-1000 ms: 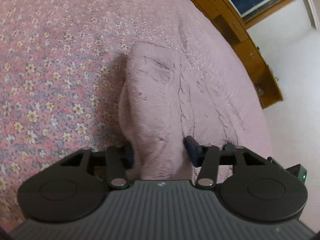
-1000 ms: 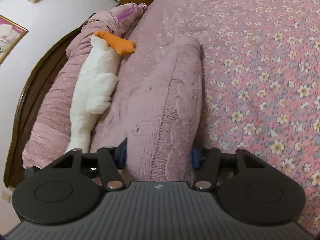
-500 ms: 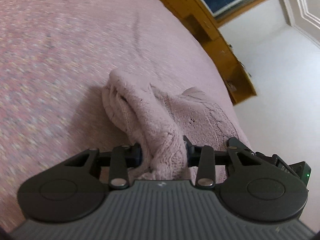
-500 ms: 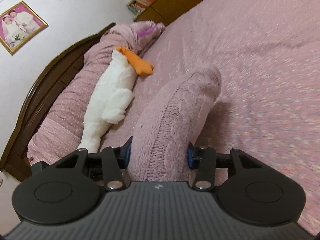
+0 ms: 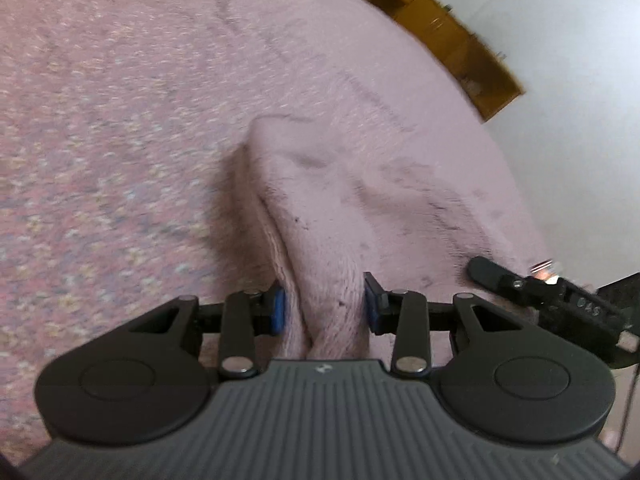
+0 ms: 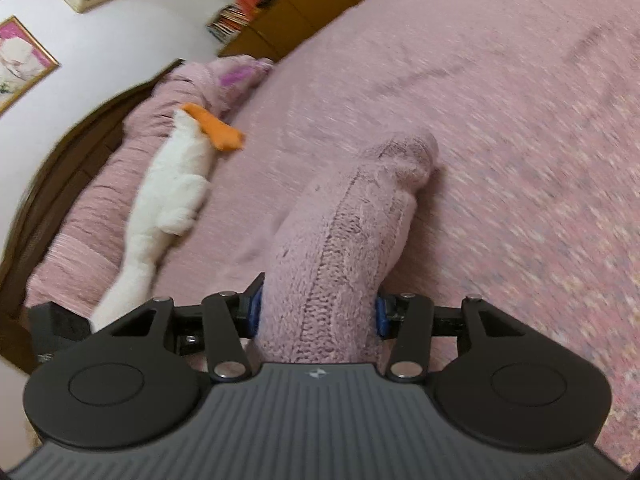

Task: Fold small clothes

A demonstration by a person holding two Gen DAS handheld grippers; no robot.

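Observation:
A pink knitted garment [image 5: 328, 216] lies bunched on the pink floral bedspread [image 5: 100, 120], with one end raised into each gripper. My left gripper [image 5: 324, 308] is shut on a thick fold of it, blue pads pressing both sides. In the right wrist view the garment [image 6: 352, 216] rises as a rounded roll toward my right gripper [image 6: 318, 314], which is shut on its near end. The right gripper's black body [image 5: 560, 292] shows at the right edge of the left wrist view, close by. Both views are blurred by motion.
A white plush toy with an orange beak [image 6: 176, 184] lies against a rolled pink quilt [image 6: 92, 208] by the dark headboard [image 6: 44, 176]. Wooden cabinets [image 5: 452, 28] run along the bed's far side. A white wall sits past the bed's right edge.
Both grippers have moved across the bed with the garment, which went from lying long and flat to bunched and lifted. The right gripper has come into the left wrist view.

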